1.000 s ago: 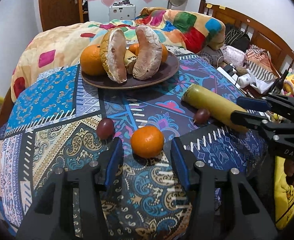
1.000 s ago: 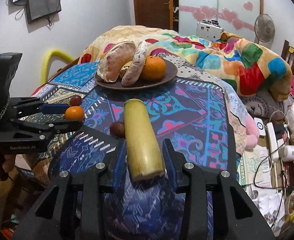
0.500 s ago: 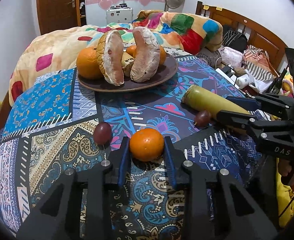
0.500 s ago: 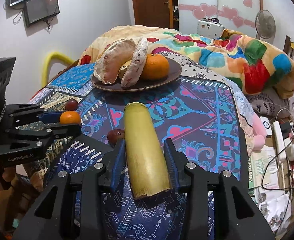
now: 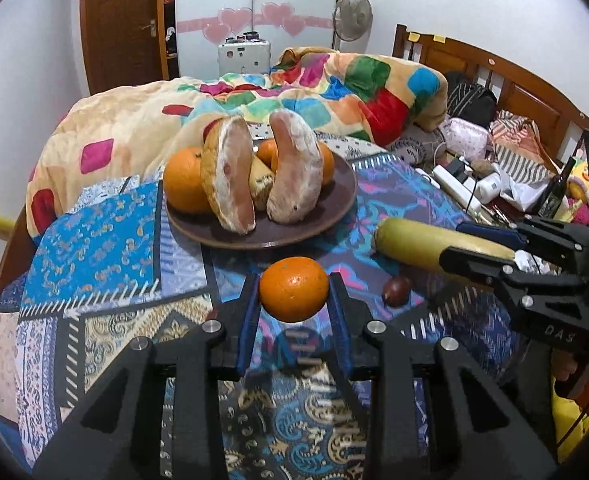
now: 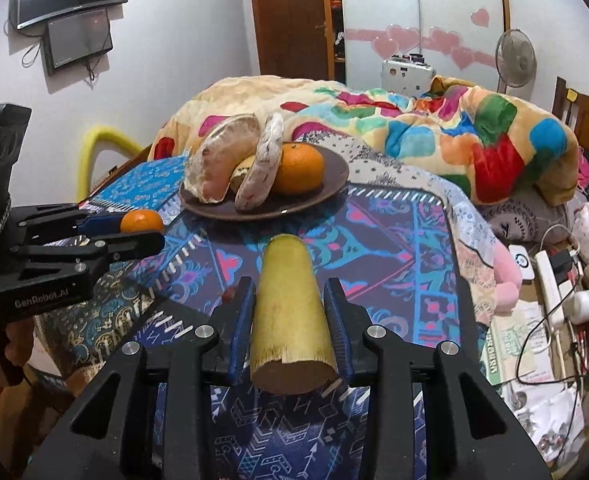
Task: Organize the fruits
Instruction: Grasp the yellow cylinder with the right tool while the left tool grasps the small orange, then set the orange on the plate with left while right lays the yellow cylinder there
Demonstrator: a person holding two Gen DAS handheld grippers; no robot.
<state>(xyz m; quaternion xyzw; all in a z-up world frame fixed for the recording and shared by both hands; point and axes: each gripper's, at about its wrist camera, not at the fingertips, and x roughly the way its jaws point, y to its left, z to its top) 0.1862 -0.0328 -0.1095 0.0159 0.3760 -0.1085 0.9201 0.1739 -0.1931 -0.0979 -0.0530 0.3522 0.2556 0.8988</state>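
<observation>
My left gripper (image 5: 294,296) is shut on a small orange (image 5: 293,294) and holds it above the patterned cloth, in front of the brown plate (image 5: 334,216). The plate carries two oranges and two large pale pomelo wedges (image 5: 230,184). My right gripper (image 6: 290,320) is shut on a yellow sugarcane piece (image 6: 290,304), lifted off the cloth. The cane also shows in the left wrist view (image 5: 414,240), with a dark red jujube (image 5: 396,291) lying below it. The held orange shows in the right wrist view (image 6: 141,221). The plate shows there too (image 6: 334,176).
A colourful quilt (image 5: 334,80) is heaped behind the plate. Cables, a power strip (image 6: 550,280) and clutter lie on the right past the cloth's edge. A wooden headboard (image 5: 514,84) stands at the far right. A second jujube is mostly hidden behind my right finger.
My left gripper closed on the small orange and lifted it toward the plate. My right gripper closed on the sugarcane piece and raised it off the cloth.
</observation>
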